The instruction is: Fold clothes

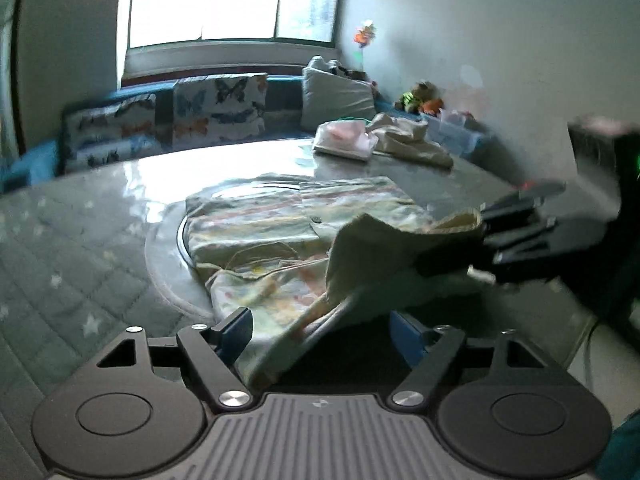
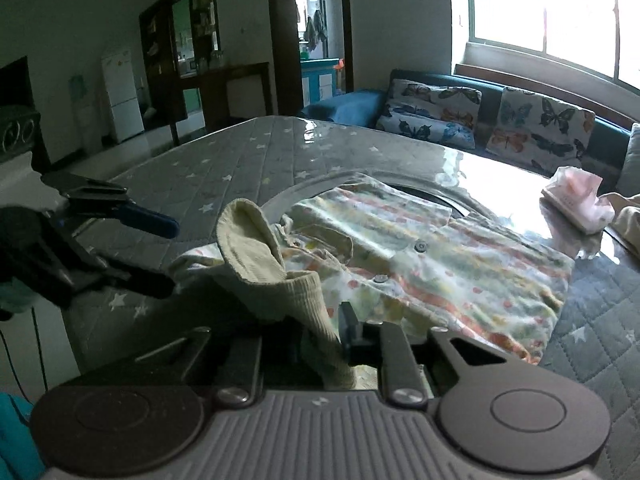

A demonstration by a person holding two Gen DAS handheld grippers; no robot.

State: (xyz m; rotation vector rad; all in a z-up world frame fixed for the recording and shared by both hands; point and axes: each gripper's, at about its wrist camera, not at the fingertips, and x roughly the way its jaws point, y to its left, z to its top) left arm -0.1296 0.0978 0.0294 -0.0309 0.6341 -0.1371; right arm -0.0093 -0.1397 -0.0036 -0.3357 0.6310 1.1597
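both wrist views look low and close across the table (image 1: 100,216), sharing the striped shirt (image 2: 460,264).

Both grippers low over the surface, close together, facing across each other.

The left gripper (image 1: 322,330) has its jaws wide apart, blue pads showing at both sides with cloth lying loose in the gap between them; in the right wrist view it comes in from the left edge (image 2: 160,248), its two fingers spread one above the other. The right gripper (image 2: 320,332) has its jaws drawn close, pinching a ribbed cuff (image 2: 308,304) between them; in the left wrist view it reaches in from the right (image 1: 476,252), blurred, its fingers at the lifted cloth's edge.
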